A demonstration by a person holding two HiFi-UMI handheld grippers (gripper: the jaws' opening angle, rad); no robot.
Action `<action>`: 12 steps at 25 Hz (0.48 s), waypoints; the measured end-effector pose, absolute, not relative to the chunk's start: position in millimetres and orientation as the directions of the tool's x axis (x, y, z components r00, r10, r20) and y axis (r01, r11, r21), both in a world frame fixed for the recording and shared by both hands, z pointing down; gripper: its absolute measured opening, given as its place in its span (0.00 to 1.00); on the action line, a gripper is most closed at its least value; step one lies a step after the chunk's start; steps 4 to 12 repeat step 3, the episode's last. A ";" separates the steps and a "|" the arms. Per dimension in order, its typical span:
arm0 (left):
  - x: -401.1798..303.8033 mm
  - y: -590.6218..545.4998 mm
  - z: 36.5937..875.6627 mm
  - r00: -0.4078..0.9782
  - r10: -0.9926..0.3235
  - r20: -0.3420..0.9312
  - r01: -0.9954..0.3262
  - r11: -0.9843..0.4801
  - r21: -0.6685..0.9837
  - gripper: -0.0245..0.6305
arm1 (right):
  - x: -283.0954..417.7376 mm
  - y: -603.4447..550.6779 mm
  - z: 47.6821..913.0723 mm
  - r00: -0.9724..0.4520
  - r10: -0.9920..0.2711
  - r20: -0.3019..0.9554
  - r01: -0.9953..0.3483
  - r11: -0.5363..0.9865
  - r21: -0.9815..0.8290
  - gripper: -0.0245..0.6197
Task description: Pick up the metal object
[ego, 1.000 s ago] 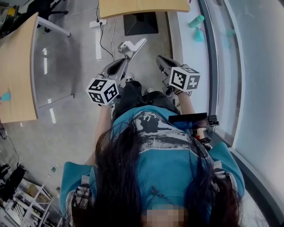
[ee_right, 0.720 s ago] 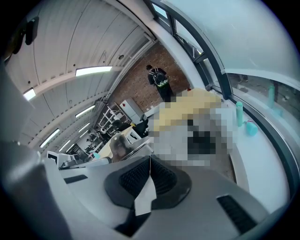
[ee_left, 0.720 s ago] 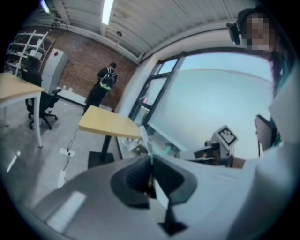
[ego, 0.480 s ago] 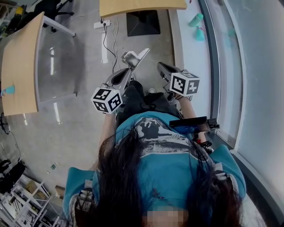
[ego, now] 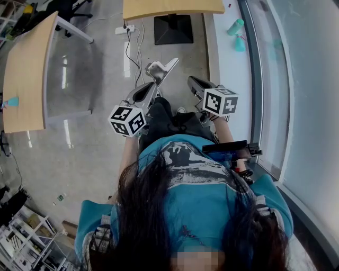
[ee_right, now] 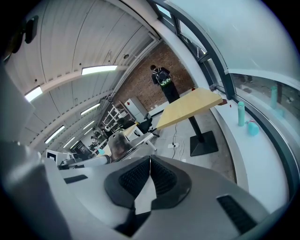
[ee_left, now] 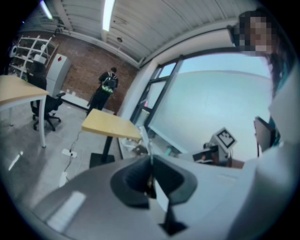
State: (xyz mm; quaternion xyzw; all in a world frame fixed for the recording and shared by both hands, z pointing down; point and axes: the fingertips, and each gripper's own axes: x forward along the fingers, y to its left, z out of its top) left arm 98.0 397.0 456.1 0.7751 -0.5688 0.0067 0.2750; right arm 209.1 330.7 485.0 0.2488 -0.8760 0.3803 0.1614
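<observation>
The metal object is a shiny bent sheet of steel that sticks out past my left gripper, which is shut on it and held in the air in front of the person's body. In the left gripper view it shows edge-on as a thin strip rising from the closed pads. The right gripper view shows its broad shiny face at the left. My right gripper hangs beside it, a little apart. Its jaws are shut, and I see nothing between them.
Below lies a grey floor with a power strip and cables. Wooden tables stand at the left and ahead, the latter on a black base. Teal bottles sit on the window ledge. A person stands far off.
Both grippers have shifted slightly in the head view, and their stance is the same. The left one still grips the metal object.
</observation>
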 end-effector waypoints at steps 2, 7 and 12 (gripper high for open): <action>96.8 397.7 456.4 0.349 -0.880 0.323 -0.886 -0.197 0.420 0.06 | 209.3 331.3 485.0 -0.825 -0.312 0.472 -0.558 0.588 -0.586 0.06; 96.1 398.0 456.6 0.346 -0.881 0.323 -0.886 -0.194 0.421 0.06 | 209.5 331.6 485.0 -0.825 -0.312 0.472 -0.558 0.588 -0.586 0.06; 96.1 398.0 456.6 0.346 -0.881 0.323 -0.886 -0.194 0.421 0.06 | 209.5 331.6 485.0 -0.825 -0.312 0.472 -0.558 0.588 -0.586 0.06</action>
